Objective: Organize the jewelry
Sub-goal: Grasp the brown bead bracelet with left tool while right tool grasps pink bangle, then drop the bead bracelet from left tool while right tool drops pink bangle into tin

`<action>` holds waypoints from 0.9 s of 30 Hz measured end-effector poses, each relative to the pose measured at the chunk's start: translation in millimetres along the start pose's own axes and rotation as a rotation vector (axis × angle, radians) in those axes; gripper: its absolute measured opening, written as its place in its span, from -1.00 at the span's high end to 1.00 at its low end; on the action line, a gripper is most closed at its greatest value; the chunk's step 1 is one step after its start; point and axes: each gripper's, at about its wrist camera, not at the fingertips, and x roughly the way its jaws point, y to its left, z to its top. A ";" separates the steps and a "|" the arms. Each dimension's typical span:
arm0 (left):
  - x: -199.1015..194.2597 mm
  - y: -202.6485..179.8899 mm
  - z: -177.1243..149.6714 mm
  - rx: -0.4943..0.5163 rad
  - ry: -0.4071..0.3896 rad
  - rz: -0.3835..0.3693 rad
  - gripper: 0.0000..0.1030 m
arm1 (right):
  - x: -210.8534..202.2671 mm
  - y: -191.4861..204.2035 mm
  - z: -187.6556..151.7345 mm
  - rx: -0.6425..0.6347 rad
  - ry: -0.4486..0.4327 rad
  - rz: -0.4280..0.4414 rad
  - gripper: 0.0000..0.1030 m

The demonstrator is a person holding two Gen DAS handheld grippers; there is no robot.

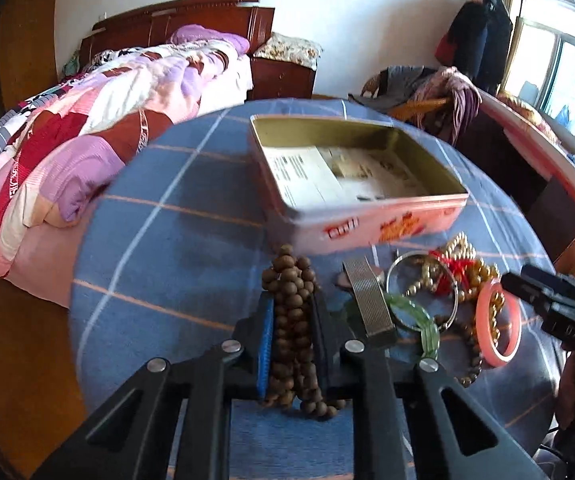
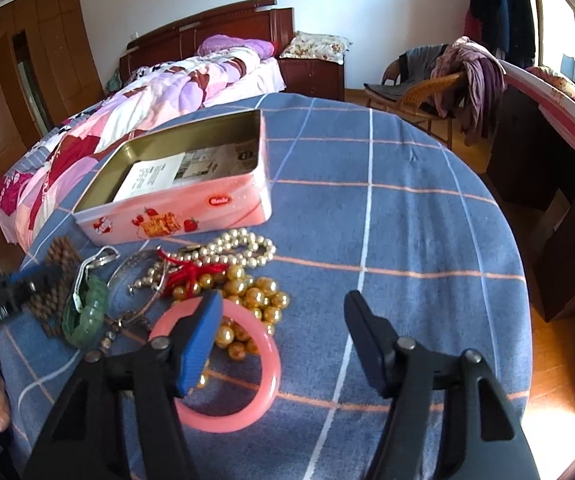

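My left gripper [image 1: 293,320] has its fingers clamped on a strand of brown wooden beads [image 1: 293,296], short of the open pink tin [image 1: 367,224] at the middle of the blue checked desk [image 2: 387,208]. My right gripper [image 2: 283,308] hangs with fingers spread wide, holding nothing, over the pink bangle [image 2: 247,412] in the jewelry heap beside the tin.

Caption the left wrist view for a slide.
Left gripper shut on brown wooden bead strand, pink tin open ahead.
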 end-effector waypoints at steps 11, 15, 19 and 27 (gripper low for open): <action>-16.4 -2.4 2.2 0.001 -0.042 -0.004 0.67 | 6.2 2.7 -14.3 -0.023 0.086 0.082 0.61; -30.0 -3.9 8.6 0.011 -0.081 -0.002 0.67 | -5.3 2.8 -15.6 -0.031 0.044 0.101 0.74; -36.1 -4.4 12.6 0.018 -0.098 -0.002 0.67 | -13.9 7.3 -13.9 -0.048 0.007 0.101 0.75; -51.3 -12.3 45.5 0.084 -0.165 -0.003 0.67 | -31.8 7.7 24.5 -0.068 -0.061 0.153 0.75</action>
